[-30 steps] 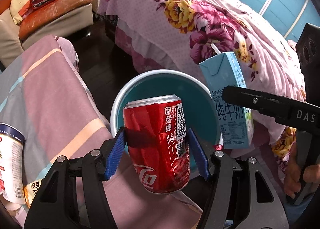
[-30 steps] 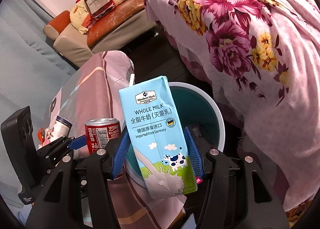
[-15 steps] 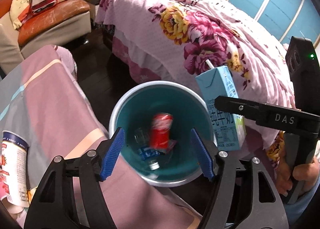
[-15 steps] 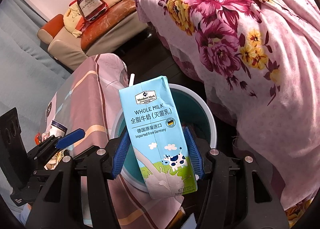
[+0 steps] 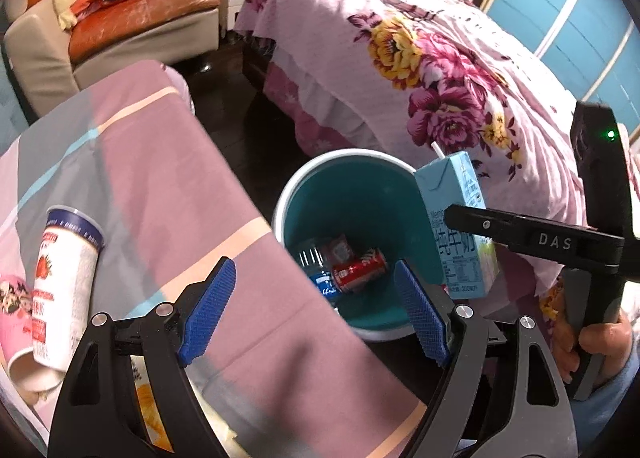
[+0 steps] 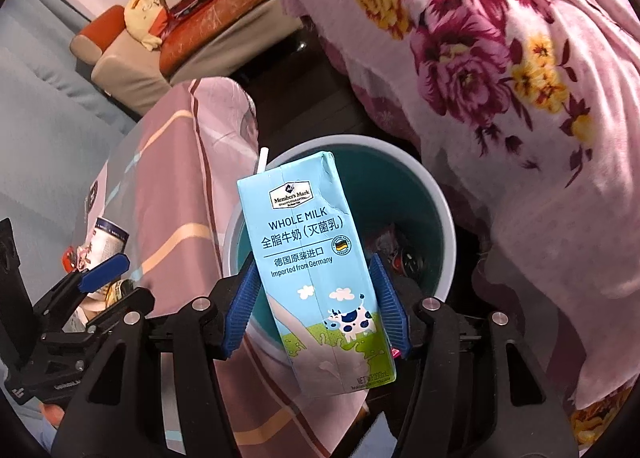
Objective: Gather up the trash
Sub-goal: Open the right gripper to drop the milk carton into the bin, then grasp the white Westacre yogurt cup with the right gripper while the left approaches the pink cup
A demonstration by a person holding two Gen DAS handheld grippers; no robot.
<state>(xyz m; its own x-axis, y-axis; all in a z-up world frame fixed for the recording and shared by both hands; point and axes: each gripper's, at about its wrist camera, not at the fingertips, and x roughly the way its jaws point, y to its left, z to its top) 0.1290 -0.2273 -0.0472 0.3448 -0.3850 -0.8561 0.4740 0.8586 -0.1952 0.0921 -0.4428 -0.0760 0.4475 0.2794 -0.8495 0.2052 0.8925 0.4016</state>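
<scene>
The left hand-held gripper (image 5: 316,310) is seen released, its jaws just widened and empty, above the bin (image 5: 288,198) where the red can (image 5: 359,271) lies. The milk carton (image 6: 316,270) is clasped by the right hand-held gripper (image 6: 316,308) over the bin's rim, presumably for dropping in.

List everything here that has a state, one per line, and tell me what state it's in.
left tongs: open, nothing between them, jaws just been opening
right tongs: shut on milk carton
milk carton: held upright above the bin, straw in its top
trash bin: open-topped, partly filled
red soda can: lying on its side in the bin
strawberry cup: tipped over on the striped cloth
</scene>
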